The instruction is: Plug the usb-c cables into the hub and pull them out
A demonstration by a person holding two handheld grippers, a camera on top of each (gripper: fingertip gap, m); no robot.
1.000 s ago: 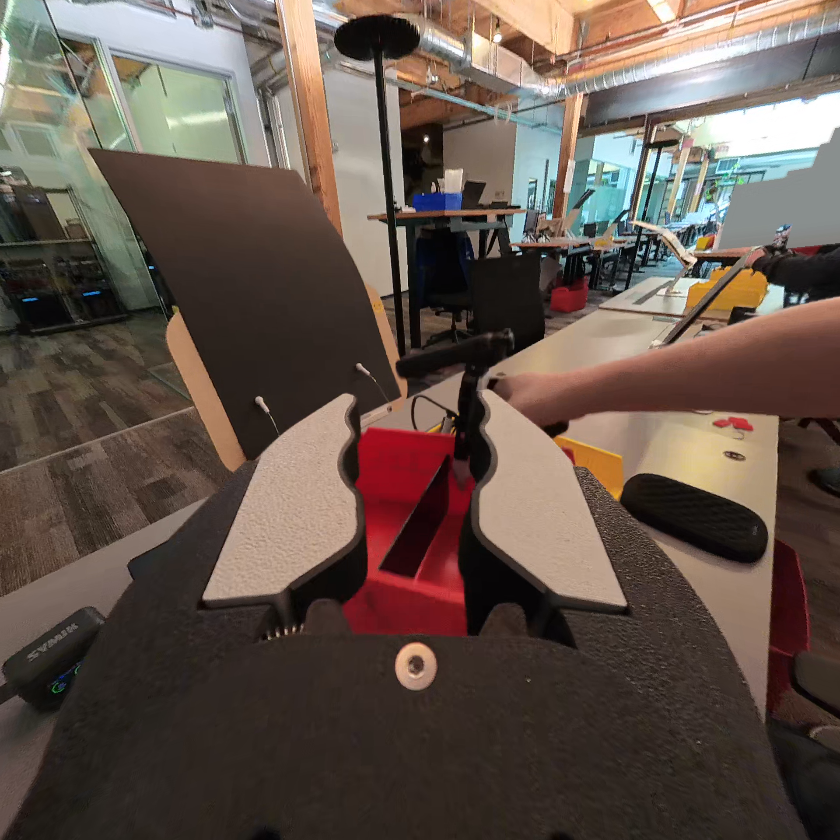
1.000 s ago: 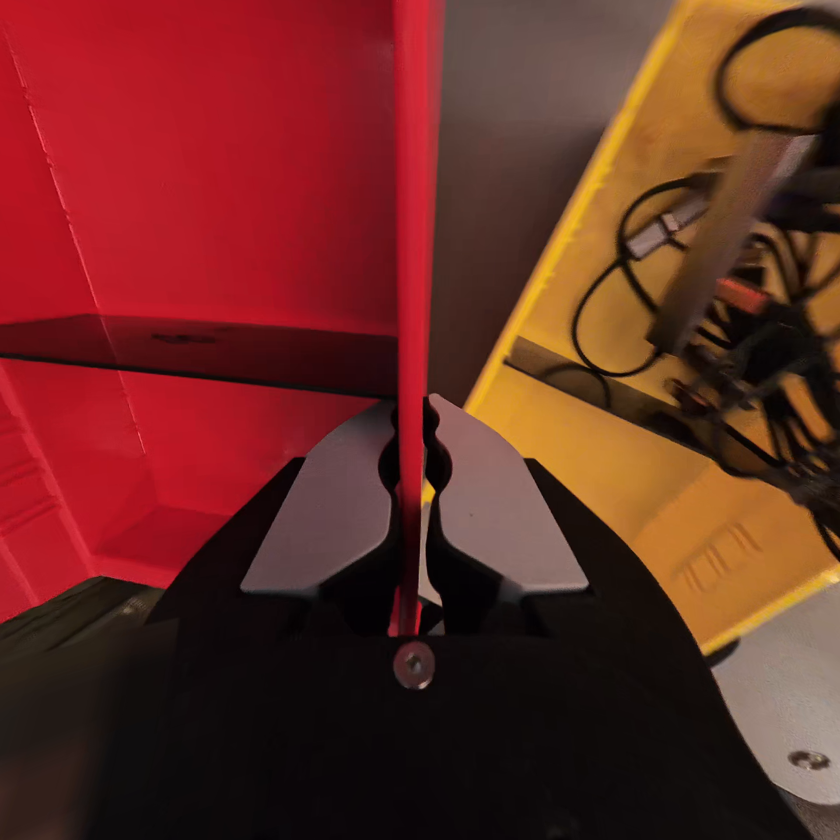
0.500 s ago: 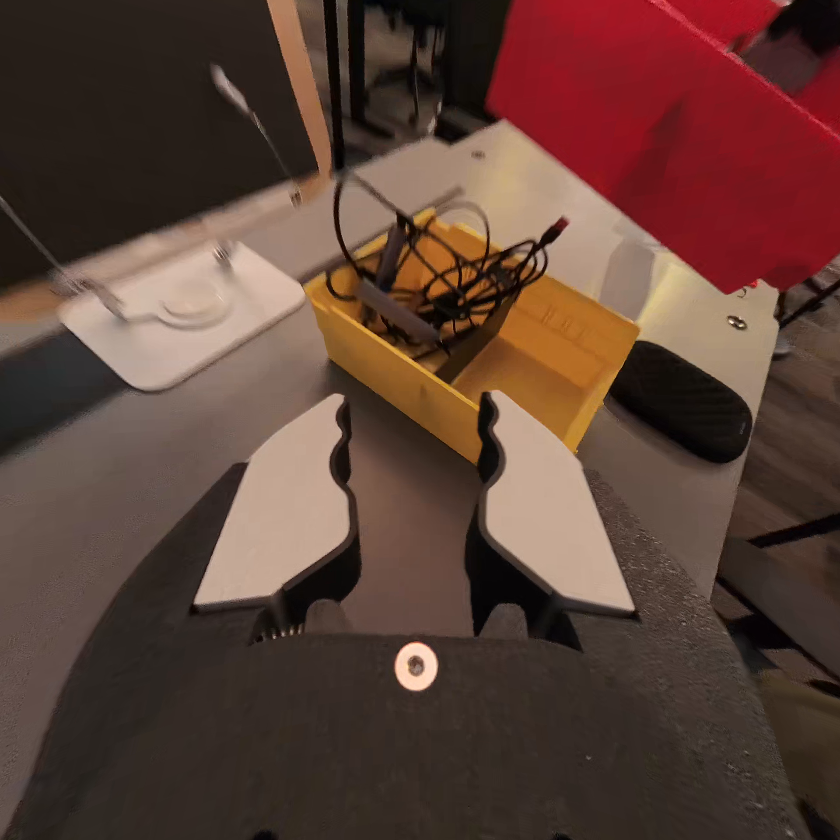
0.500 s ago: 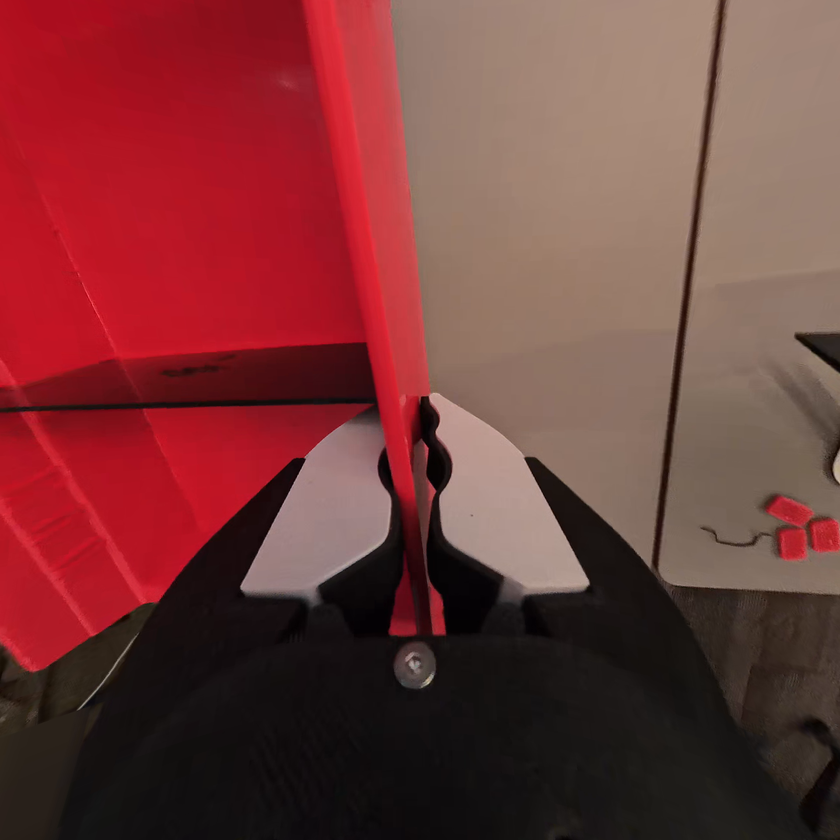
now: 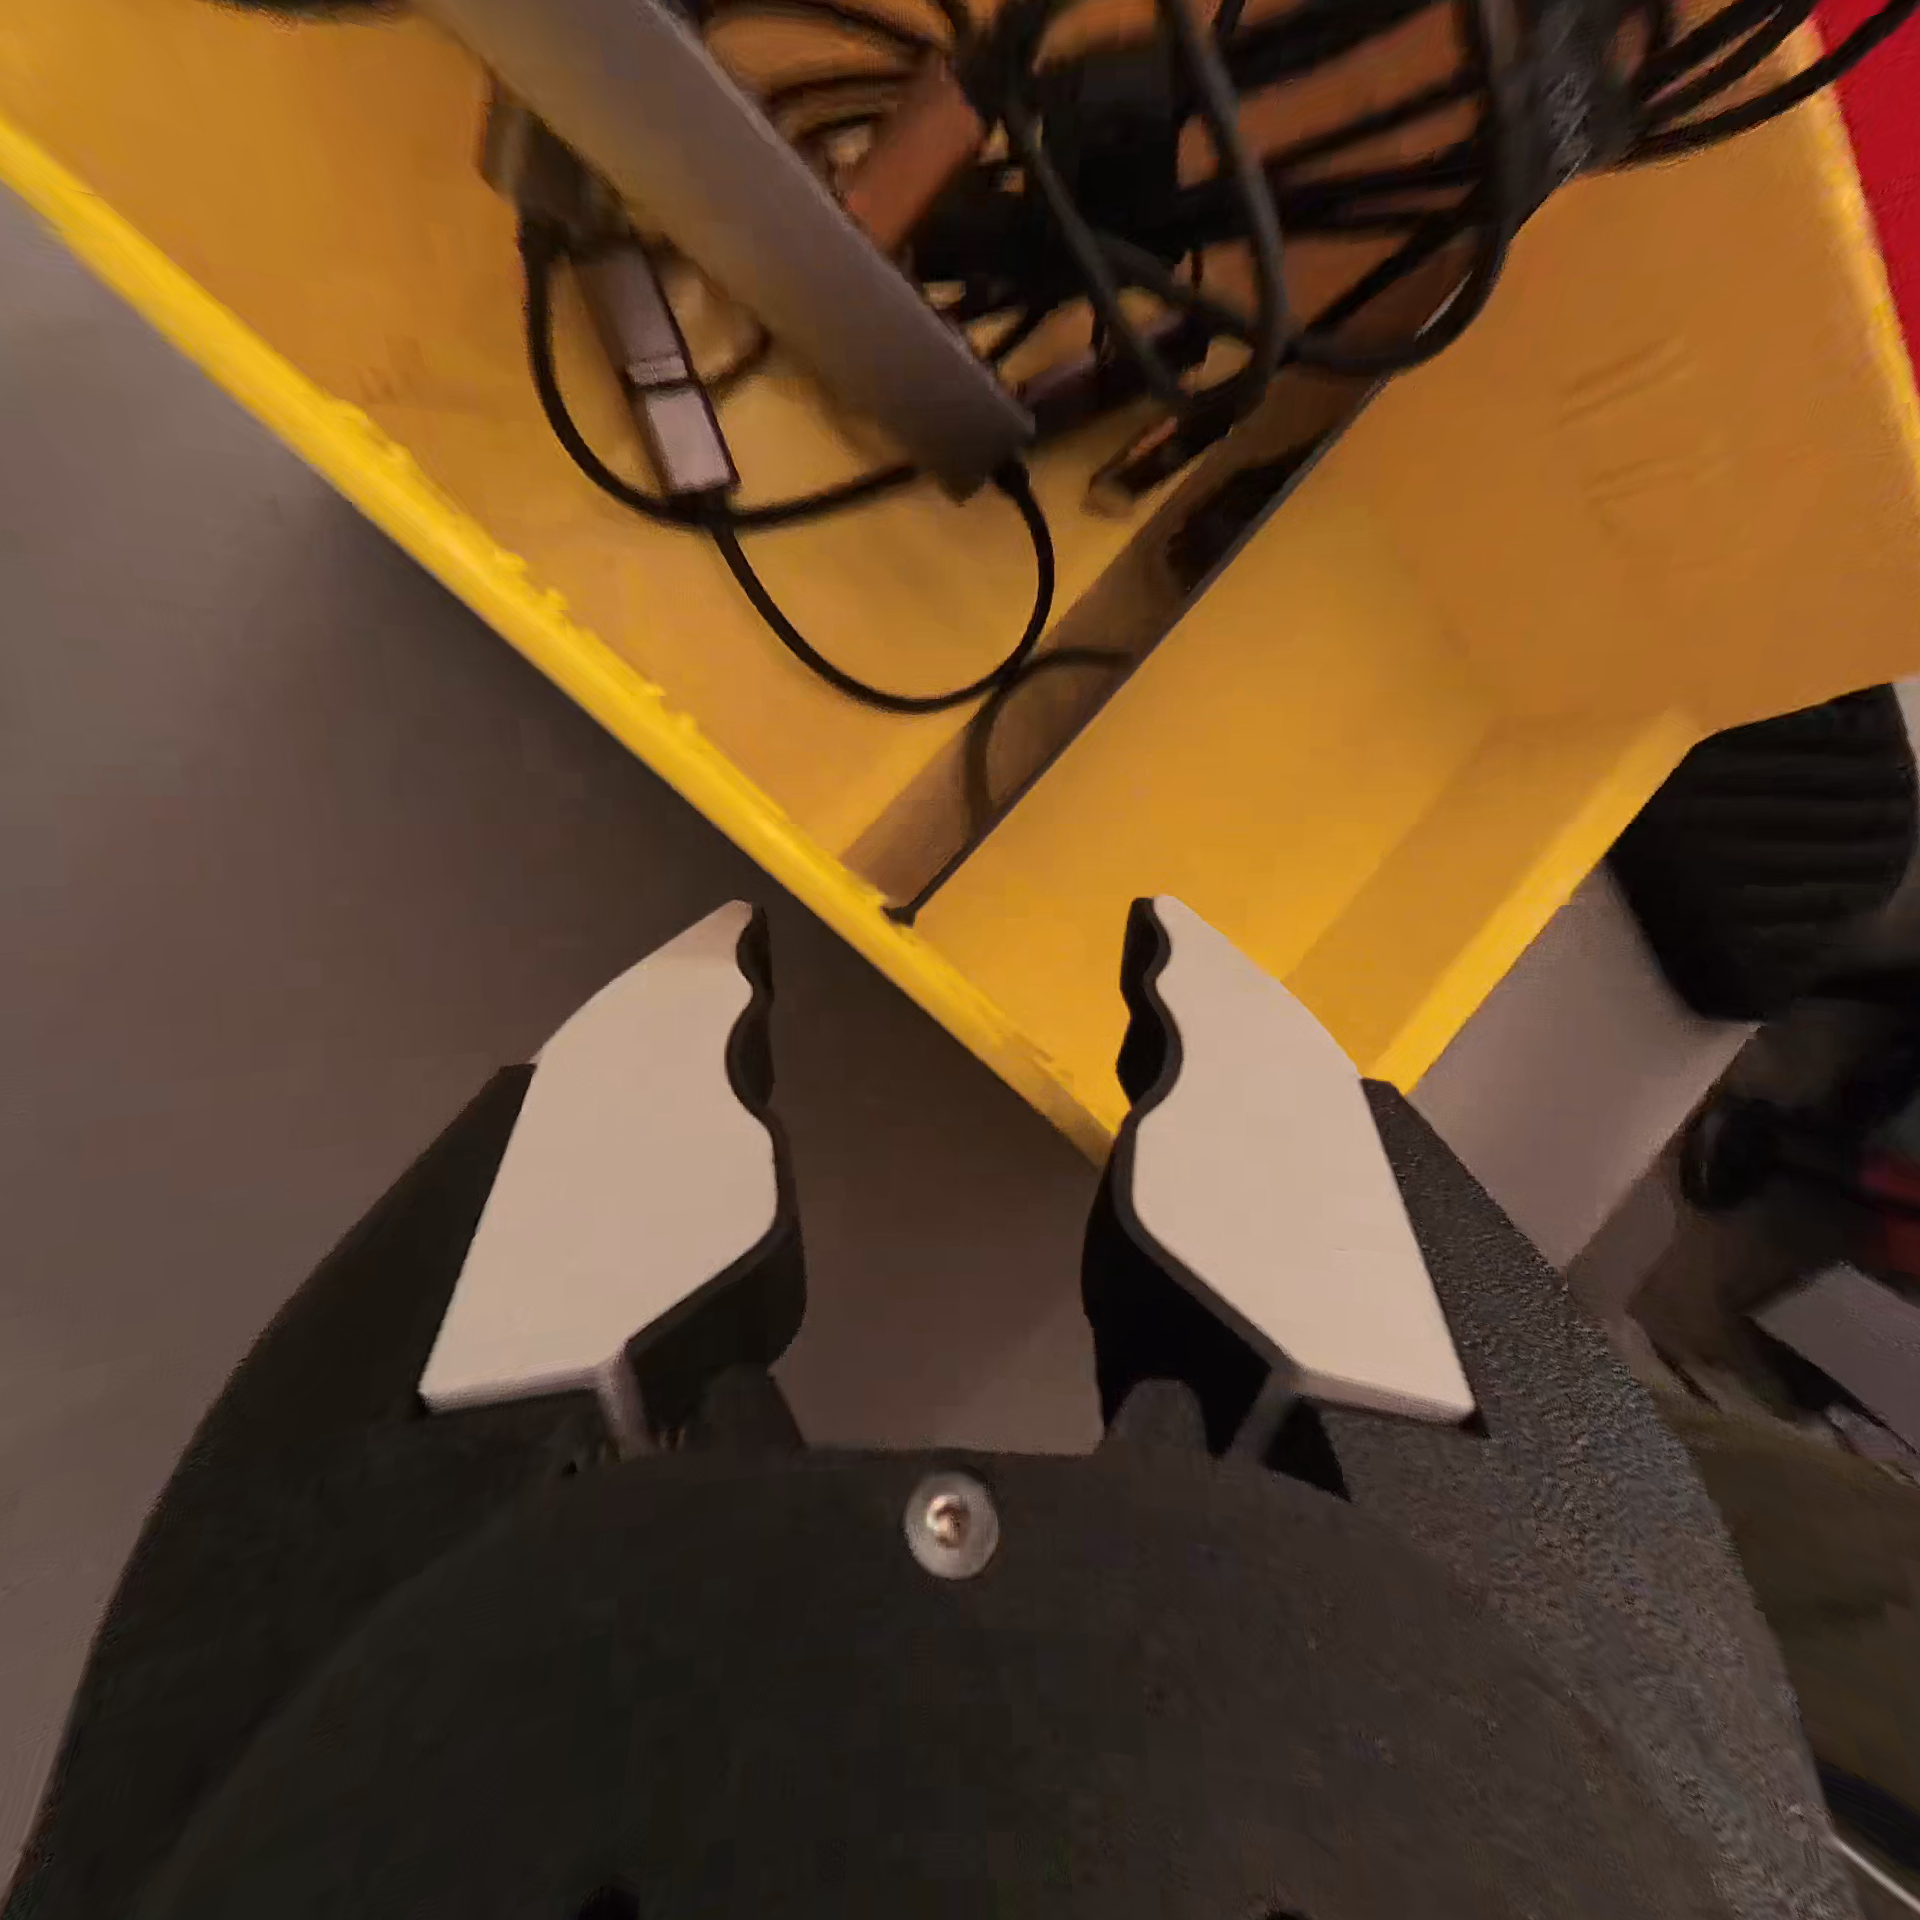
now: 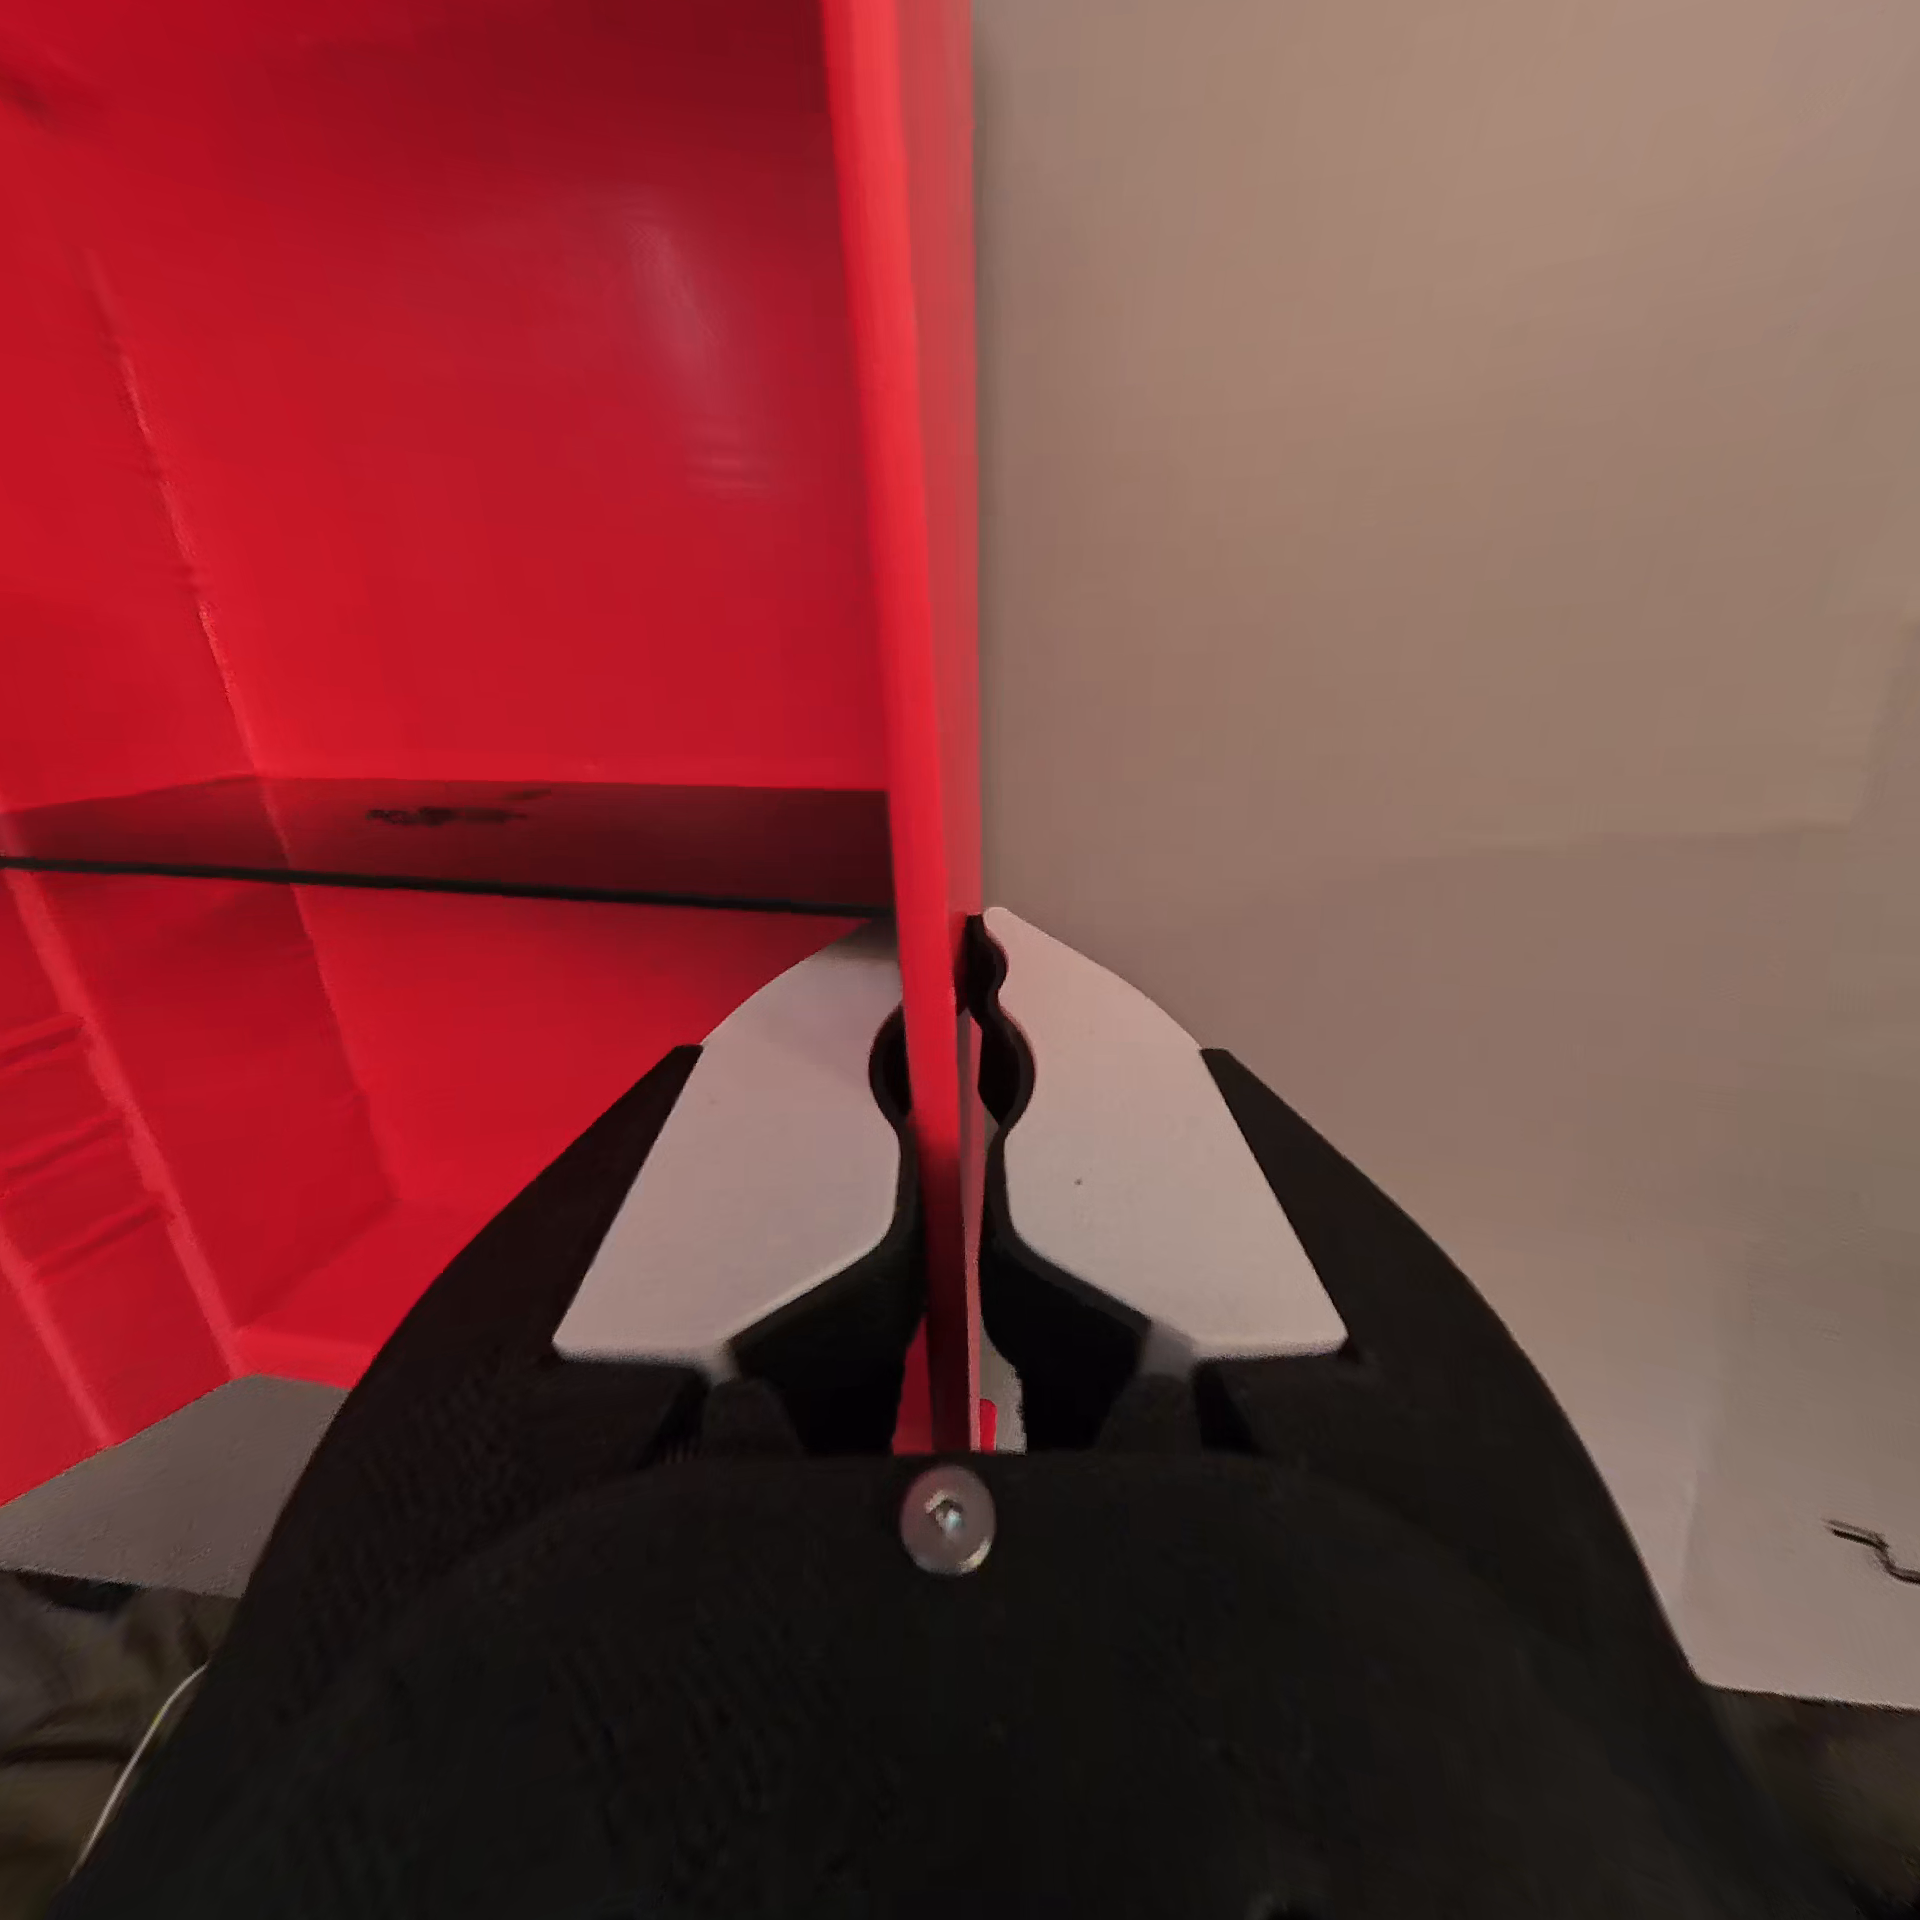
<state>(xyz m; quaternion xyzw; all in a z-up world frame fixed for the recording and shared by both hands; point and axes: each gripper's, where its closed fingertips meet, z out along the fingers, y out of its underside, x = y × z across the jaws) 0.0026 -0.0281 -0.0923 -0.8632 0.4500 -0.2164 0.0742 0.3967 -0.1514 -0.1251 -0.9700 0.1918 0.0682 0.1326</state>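
Left gripper [image 5: 940, 925], fingers spread and empty, poised at the near rim of the yellow bin [image 5: 644, 686]; right gripper [image 6: 961, 935] pinching the red bin [image 6: 914, 520] by its side wall.

Hub [image 5: 748, 229] and tangled usb-c cables [image 5: 1195, 208] lie inside the yellow bin's far compartment. Advice: set the red bin aside first, then reach over the rim for one connector, clear of the tangle. Grey table [image 5: 260, 779] beneath; black pad [image 5: 1766, 852] beyond; room unseen.

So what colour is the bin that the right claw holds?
Red bin, clearest in the right wrist view.

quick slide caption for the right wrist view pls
Right hand-held gripper shut on the side wall of an empty red bin, held above a pale table.
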